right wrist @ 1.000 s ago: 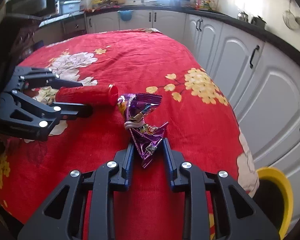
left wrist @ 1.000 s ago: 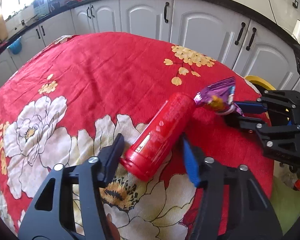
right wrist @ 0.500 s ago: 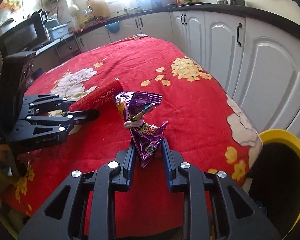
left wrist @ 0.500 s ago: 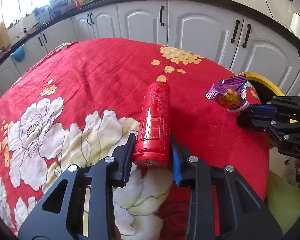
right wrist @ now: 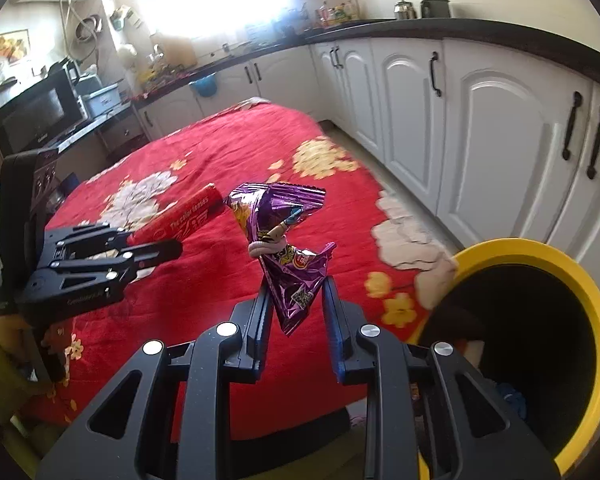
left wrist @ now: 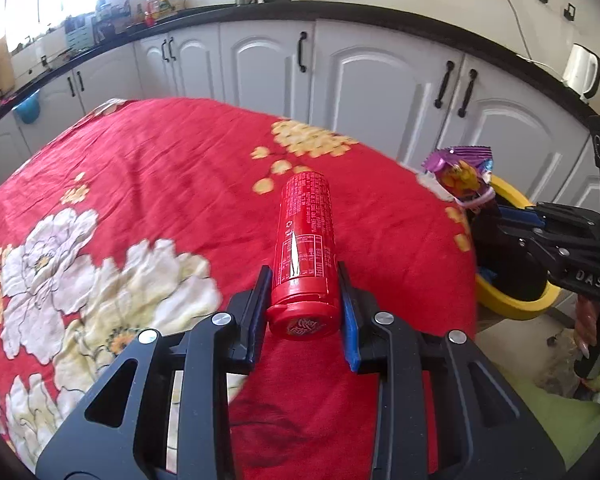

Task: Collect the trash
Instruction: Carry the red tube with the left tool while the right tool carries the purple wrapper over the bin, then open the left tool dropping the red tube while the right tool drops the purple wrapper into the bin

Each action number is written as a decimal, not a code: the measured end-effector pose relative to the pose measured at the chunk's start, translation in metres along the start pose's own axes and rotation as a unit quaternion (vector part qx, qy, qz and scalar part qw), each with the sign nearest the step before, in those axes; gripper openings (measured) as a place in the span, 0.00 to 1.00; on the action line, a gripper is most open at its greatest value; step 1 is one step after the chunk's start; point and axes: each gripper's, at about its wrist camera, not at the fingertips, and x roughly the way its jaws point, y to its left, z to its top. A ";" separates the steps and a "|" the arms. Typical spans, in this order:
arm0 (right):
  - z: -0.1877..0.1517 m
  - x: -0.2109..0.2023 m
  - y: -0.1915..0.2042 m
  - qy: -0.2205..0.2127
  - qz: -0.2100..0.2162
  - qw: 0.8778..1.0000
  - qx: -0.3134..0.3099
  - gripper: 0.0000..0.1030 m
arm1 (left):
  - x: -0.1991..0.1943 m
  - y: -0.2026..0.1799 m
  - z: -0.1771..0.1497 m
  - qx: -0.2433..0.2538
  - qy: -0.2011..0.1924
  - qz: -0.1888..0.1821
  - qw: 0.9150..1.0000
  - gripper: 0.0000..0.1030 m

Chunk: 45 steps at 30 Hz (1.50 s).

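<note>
Left gripper [left wrist: 303, 304] clamps red can [left wrist: 306, 252] by its near end, above the red tablecloth [left wrist: 160, 168]. Right gripper [right wrist: 294, 308] pinches purple wrapper [right wrist: 284, 252], lifted just left of the yellow bin [right wrist: 580, 292].

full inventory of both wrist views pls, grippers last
red cylindrical plastic canister: 1, red, clamped in left gripper, lifted over the tablecloth
crumpled purple foil snack wrapper: 1, purple, pinched in right gripper
round yellow-rimmed trash bin: 1, yellow rim, dark inside, on the floor by the table edge
red floral tablecloth: 1, red with white and yellow flowers, covering the table
white cabinet doors: several, white with black handles, behind the table
white electric kettle: 1, white, on the counter
left gripper: 1, black
right gripper: 1, black
</note>
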 end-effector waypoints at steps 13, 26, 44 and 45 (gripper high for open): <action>-0.010 -0.041 -0.048 -0.023 -0.050 0.997 0.046 0.23 | -0.011 -0.060 0.026 0.015 -0.033 -0.049 0.998 0.23; -0.031 -0.073 -0.098 -0.039 -0.093 0.990 0.094 0.22 | -0.012 -0.118 0.047 0.041 -0.055 -0.088 0.994 0.23; -0.072 -0.090 -0.140 -0.021 -0.120 0.983 0.136 0.03 | 0.015 -0.187 0.060 0.078 -0.045 -0.122 0.989 0.23; -0.074 -0.090 -0.141 -0.019 -0.120 0.983 0.139 0.03 | 0.019 -0.190 0.060 0.077 -0.041 -0.123 0.989 0.23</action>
